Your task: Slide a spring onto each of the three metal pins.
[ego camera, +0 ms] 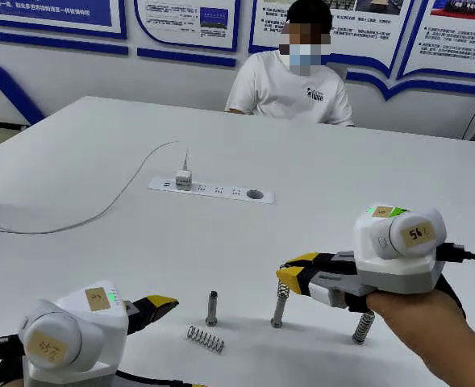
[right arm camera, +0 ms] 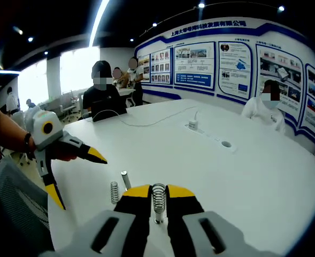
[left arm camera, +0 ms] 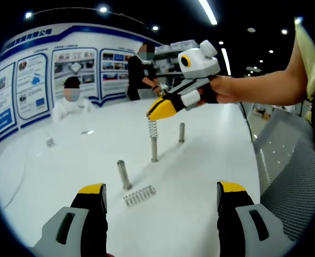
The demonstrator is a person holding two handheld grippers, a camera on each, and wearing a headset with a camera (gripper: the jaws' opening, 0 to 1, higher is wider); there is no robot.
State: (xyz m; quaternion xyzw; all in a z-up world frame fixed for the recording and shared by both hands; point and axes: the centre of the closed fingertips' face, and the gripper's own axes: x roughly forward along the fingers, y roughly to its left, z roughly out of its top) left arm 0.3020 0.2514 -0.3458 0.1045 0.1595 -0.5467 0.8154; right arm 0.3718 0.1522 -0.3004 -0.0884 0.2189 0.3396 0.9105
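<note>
- Gripping the held spring (right arm camera: 158,195) between its yellow tips, the right gripper (right arm camera: 158,193) sits at the bottom centre of its own view, jaws closed on the coil.
- In the head view this right gripper (ego camera: 289,278) reaches in from the right edge. The held spring (ego camera: 282,290) sits at the top of the middle pin (ego camera: 278,313), whose lower shaft is bare.
- At the lower right of the head view, the right pin (ego camera: 364,326) carries the fitted spring (ego camera: 365,322) along its length.
- Left of the middle pin stands the bare pin (ego camera: 212,308), upright with nothing on it.
- A loose spring (ego camera: 206,339) lies flat on the white table (ego camera: 140,242), just below the bare pin.
- The left gripper (left arm camera: 161,190) has its jaws spread wide and holds nothing. The loose spring (left arm camera: 139,195) lies between its tips, clear of both, and the bare pin (left arm camera: 124,174) is just above.
- In the head view the left gripper (ego camera: 160,305) is at the lower left, near the bare pin and not touching it.
- A power strip (ego camera: 211,191) lies mid-table, and a seated person (ego camera: 289,81) is at top centre.
</note>
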